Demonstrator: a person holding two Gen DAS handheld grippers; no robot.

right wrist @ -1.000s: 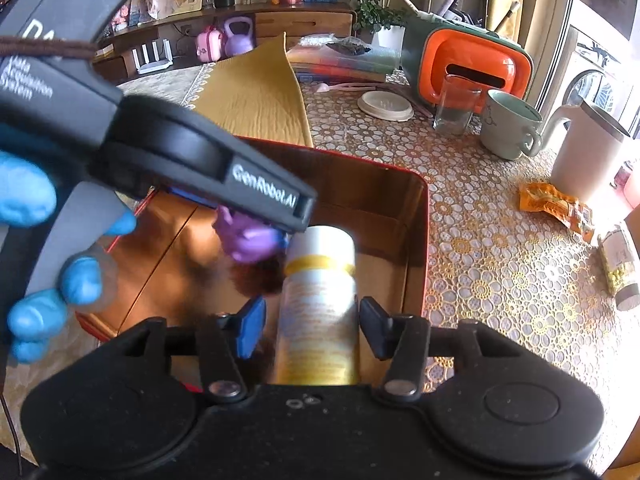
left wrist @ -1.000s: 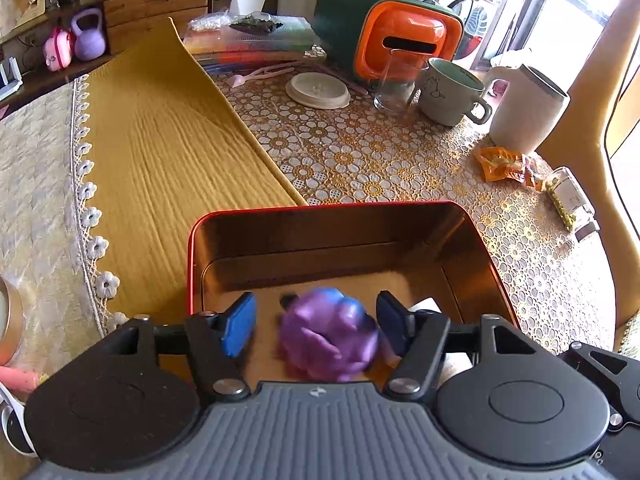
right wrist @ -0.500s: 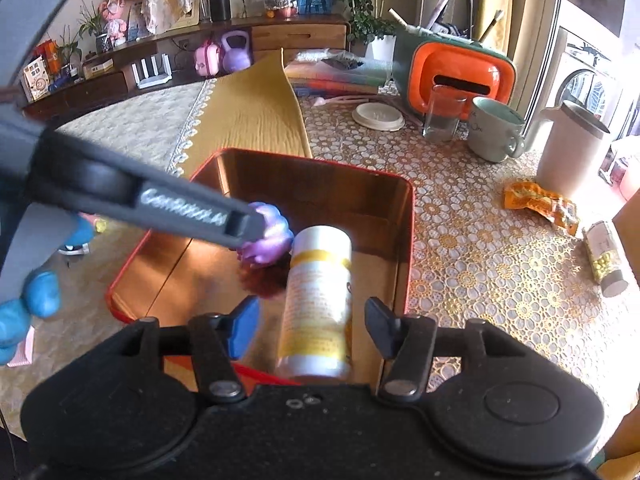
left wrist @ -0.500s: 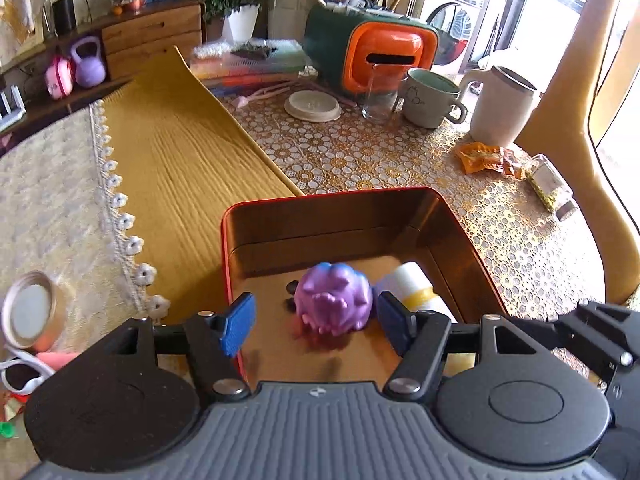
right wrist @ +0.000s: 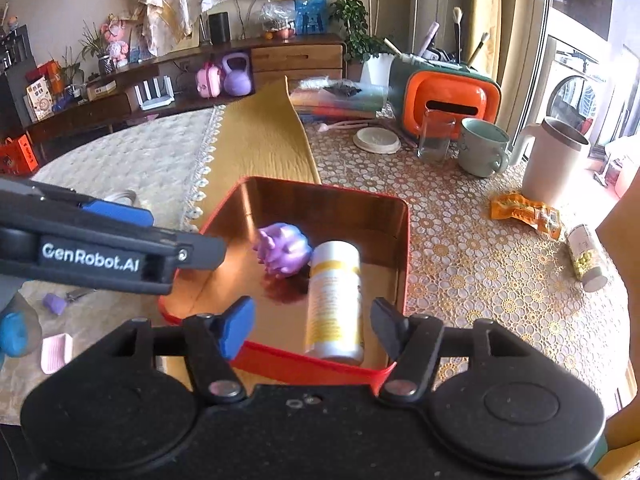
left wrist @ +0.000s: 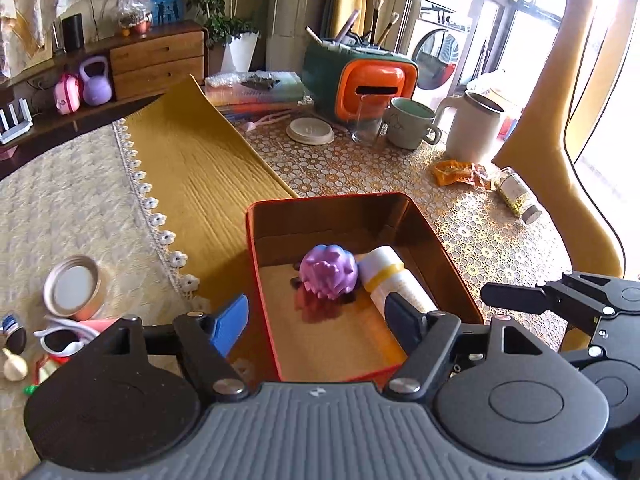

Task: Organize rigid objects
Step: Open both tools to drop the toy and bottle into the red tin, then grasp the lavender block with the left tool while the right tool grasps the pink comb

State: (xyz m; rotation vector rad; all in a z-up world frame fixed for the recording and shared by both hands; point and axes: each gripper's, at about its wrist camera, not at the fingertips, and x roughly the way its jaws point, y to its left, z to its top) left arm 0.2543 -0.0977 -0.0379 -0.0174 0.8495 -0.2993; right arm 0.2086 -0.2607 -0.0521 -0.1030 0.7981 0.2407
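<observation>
A red tin box [left wrist: 260, 264] [right wrist: 402, 248] stands on the table. Inside it lie a purple toy figure [left wrist: 329, 273] [right wrist: 285, 250] and, beside it on the right, a white bottle with a yellow band [left wrist: 394, 280] [right wrist: 335, 300] on its side. My left gripper [left wrist: 316, 322] hovers above the box's near end, its jaws opening with nothing between them. My right gripper [right wrist: 314, 322] hangs over the near rim, jaws opening too; the bottle lies below them, free of the pads. The left gripper's arm crosses the left of the right wrist view.
On the lace cloth behind stand a glass [left wrist: 366, 124], a green mug [left wrist: 410, 128], a white jug [left wrist: 474, 128], an orange-green case [left wrist: 360, 76], a snack wrapper [left wrist: 460, 170] and a small jar [left wrist: 518, 194]. A round tin [left wrist: 74, 288] and small items lie left.
Both grippers have risen and drawn back from the box while widening. The purple toy and the bottle, earlier between the jaws, now lie loose in the box.
</observation>
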